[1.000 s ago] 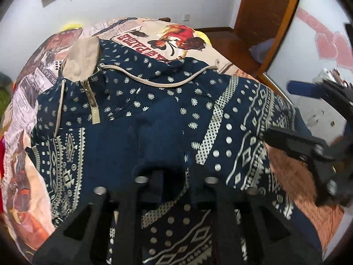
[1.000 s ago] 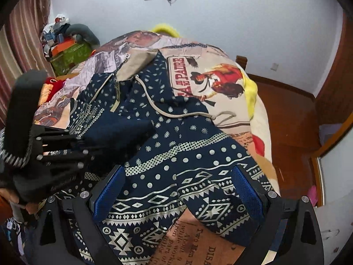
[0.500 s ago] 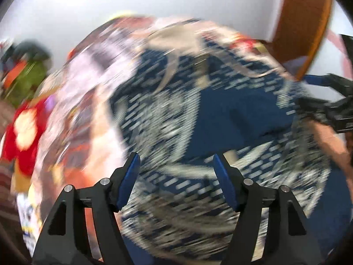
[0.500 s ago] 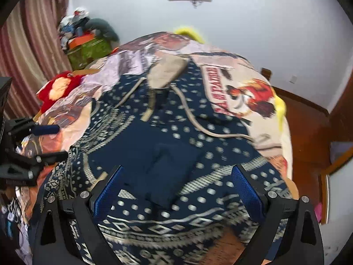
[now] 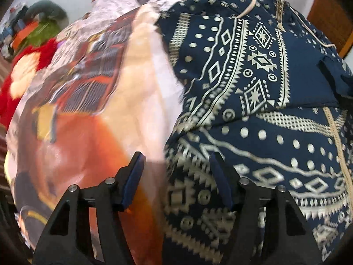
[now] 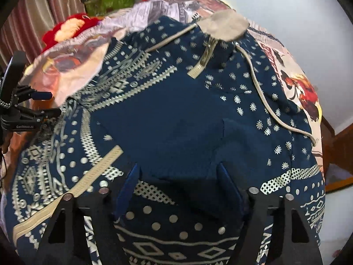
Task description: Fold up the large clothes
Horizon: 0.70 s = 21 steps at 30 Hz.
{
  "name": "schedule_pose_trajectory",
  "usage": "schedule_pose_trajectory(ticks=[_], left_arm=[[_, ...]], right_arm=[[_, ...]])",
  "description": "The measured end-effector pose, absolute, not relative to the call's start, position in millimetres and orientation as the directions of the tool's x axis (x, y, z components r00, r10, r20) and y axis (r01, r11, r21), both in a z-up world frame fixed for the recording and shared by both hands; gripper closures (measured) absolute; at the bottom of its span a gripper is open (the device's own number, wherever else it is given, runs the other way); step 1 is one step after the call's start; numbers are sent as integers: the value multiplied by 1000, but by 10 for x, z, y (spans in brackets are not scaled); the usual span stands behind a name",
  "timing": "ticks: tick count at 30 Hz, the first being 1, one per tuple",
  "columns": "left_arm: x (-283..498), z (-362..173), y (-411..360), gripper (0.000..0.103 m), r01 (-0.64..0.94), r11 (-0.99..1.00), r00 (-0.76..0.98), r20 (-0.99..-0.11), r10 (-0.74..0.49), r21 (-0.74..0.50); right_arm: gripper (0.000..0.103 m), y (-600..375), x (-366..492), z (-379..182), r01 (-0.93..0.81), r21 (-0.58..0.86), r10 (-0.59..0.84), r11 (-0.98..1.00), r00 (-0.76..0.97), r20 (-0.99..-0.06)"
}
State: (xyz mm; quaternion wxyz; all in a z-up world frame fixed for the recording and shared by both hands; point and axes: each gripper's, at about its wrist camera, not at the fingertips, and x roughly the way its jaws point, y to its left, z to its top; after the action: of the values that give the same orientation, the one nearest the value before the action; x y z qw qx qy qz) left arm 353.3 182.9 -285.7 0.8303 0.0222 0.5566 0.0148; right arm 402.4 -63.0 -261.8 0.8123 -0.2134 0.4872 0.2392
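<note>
A large navy hoodie (image 6: 176, 114) with cream geometric print, a beige zip and a tan hood lining lies spread on the bed, its sleeves folded over the chest. It also shows in the left wrist view (image 5: 253, 101). My left gripper (image 5: 176, 167) is open and empty, straddling the hoodie's left edge just above the bedspread (image 5: 92, 101); it also shows at the left of the right wrist view (image 6: 47, 103). My right gripper (image 6: 178, 181) is open and empty, low over the folded plain navy sleeve near the hem.
The bed has a printed pictorial bedspread (image 6: 72, 66). A red plush item (image 6: 66, 27) lies at the bed's far left, with a green box (image 6: 108, 1) and clutter behind it. A striped curtain (image 6: 28, 28) hangs left. A wooden door (image 5: 331, 19) stands right.
My left gripper let go of the sleeve, opened and swung left to the hoodie's left edge. My right gripper moved left and down over the folded sleeve, still open.
</note>
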Motion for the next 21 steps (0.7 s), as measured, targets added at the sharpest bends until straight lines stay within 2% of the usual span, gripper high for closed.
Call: schedule_pose_trajectory(ticks=[2,4,6,7,12,17,21], left_arm=[[3619,-2910,1765,49,10,997,402,-914,65,75],[3691,-2940,1745,62,4,997,412,-909,64,72],[3762,-2963,1727,85,-7,998,417,-907,65,69],[3797,-2973,1734,89,-17,997,416,-906,78,78],[3768,-2845,1772,96,-70,993,458,-881,115,94],[3606,-2565,1921,96,-132,990,497,-862,100,39],[3492,-2551,1926,98,-145,986,470,-872,138,78]], right_arm=[[41,-644,4066,-2634,-591,-108,183,799,410,-893],[45,-655,4089,-2645,-589,-103,185,801,408,-894],[57,-635,4095,-2657,-587,-123,170,800,419,-892],[59,-626,4092,-2656,-588,-132,166,798,425,-890],[85,-665,4077,-2576,-572,-159,164,804,472,-866],[88,-894,4096,-2295,-495,-92,224,864,541,-811],[88,-1102,4126,-2066,-426,-49,236,903,590,-772]])
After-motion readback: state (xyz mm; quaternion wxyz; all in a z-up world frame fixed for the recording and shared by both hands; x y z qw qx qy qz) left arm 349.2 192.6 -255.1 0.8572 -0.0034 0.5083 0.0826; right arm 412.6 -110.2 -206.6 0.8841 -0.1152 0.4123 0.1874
